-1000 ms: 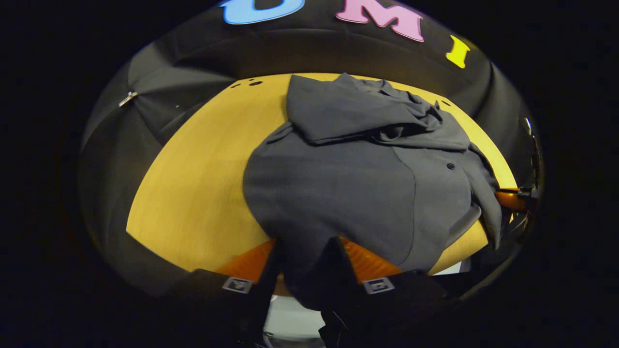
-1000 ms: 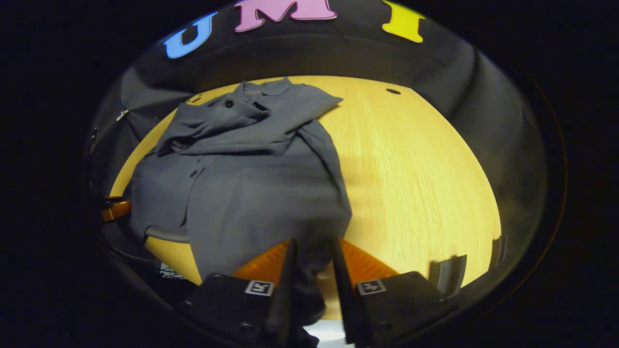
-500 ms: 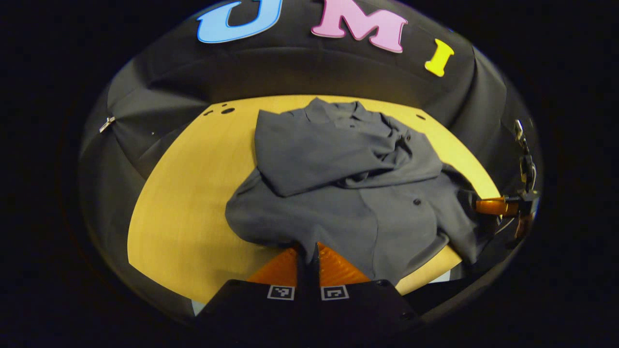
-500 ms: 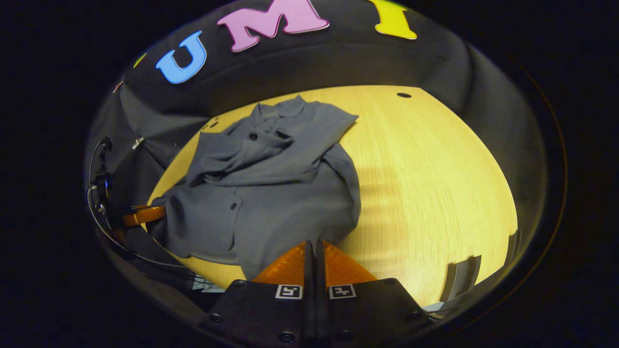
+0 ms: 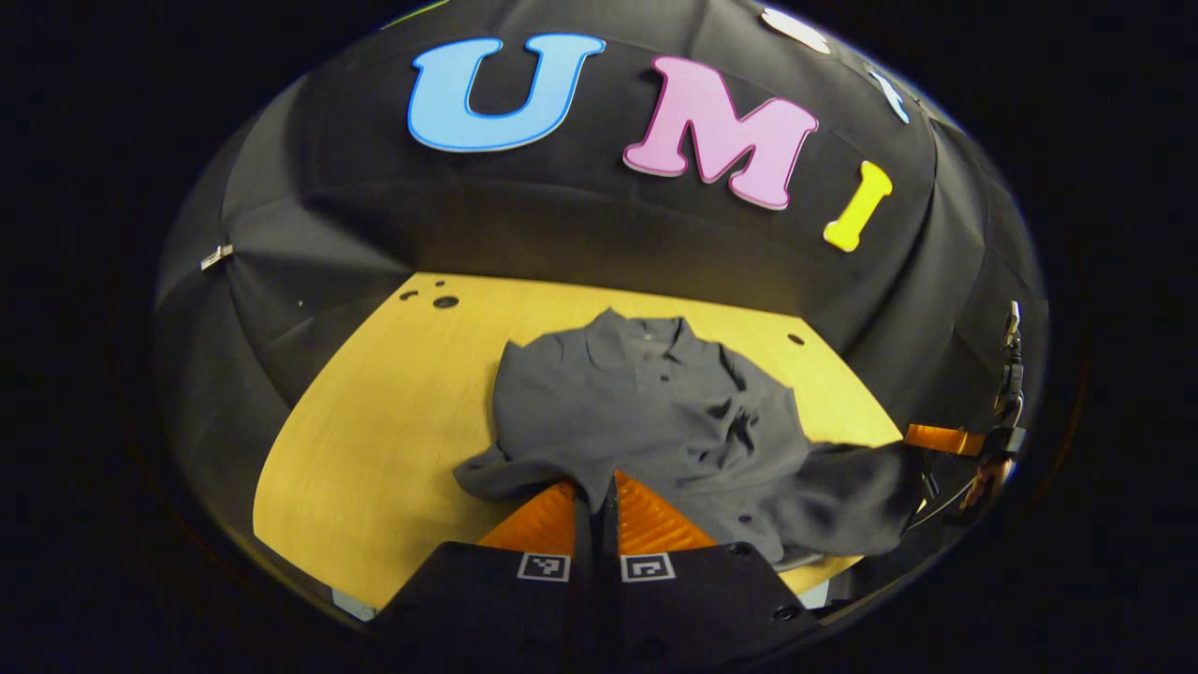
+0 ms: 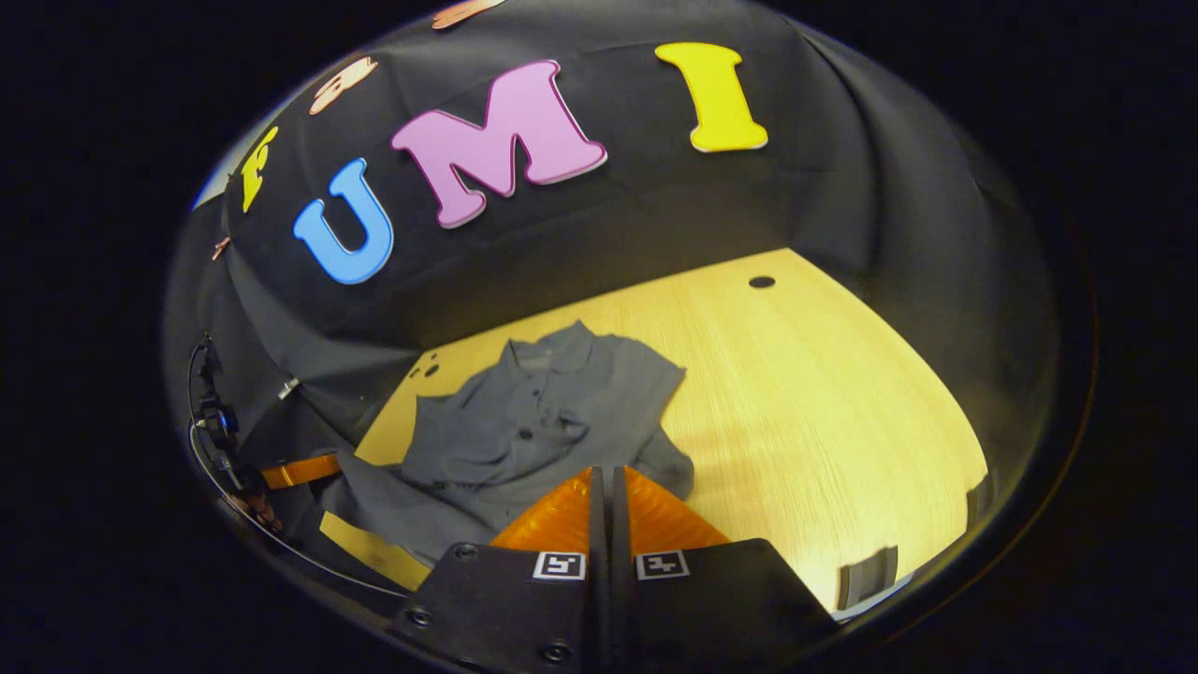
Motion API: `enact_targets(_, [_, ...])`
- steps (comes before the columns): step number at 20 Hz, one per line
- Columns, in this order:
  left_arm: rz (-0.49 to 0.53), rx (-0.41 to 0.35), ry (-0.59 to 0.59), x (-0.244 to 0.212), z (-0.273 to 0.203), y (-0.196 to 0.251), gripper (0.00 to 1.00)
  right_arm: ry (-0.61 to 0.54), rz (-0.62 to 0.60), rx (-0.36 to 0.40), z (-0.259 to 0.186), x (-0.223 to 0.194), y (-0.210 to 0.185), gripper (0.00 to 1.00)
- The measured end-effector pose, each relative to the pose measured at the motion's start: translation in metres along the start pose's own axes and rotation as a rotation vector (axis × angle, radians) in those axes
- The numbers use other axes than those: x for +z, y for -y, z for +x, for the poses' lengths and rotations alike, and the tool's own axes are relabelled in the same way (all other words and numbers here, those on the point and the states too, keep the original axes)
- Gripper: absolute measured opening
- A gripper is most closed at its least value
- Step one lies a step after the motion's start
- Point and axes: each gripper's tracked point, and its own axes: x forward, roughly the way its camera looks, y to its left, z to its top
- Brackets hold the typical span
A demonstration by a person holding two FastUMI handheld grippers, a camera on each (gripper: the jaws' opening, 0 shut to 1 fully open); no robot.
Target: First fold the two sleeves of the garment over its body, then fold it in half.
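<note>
A dark grey button-up shirt (image 5: 646,412) lies on the yellow wooden table (image 5: 374,421), collar at the far end and both sleeves folded over its body. My left gripper (image 5: 595,482) is shut on the near hem at its left corner. Off to the right, my right gripper (image 5: 941,438) pinches the other hem corner, and the cloth there is lifted off the table. In the right gripper view the shirt (image 6: 533,421) spreads left of centre on the table (image 6: 824,402); my right gripper (image 6: 604,473) is shut on the hem, and the left gripper (image 6: 299,471) shows at the far left.
Black cloth walls close in the table behind and at both sides. Small round holes (image 5: 445,301) mark the table's far left corner, and another hole (image 6: 762,282) sits far right. A cable (image 6: 211,421) hangs by the left gripper.
Both grippers went from open around the near hem to shut on it. They have since risen and drawn back, lifting the hem while the collar end stays on the table.
</note>
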Motion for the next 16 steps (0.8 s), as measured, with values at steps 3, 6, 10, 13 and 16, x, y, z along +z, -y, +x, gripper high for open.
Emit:
enact_targets(3, [-0.006, -0.010, 0.004, 0.009, 0.012, 0.003, 0.06, -0.014, -0.011, 0.012, 0.007, 0.009, -0.001, 0.05])
enact_targets(6, [-0.009, -0.017, -0.028, -0.004, 0.014, 0.006, 0.02, -0.147, 0.023, -0.037, -0.001, -0.040, 0.020, 0.06])
enact_targets(10, [-0.011, -0.009, -0.068, -0.024, 0.014, 0.002, 0.05, -0.340, 0.028, -0.136, -0.023, -0.126, 0.050, 0.68])
enact_targets(13, [0.003, -0.005, -0.082, -0.029, 0.015, -0.003, 0.06, -0.419, -0.010, -0.167, -0.021, -0.163, 0.054, 0.70])
enact_targets(16, [0.010, -0.002, -0.091, -0.031, 0.016, -0.006, 0.06, -0.472, -0.057, -0.172, -0.012, -0.184, 0.051, 0.86])
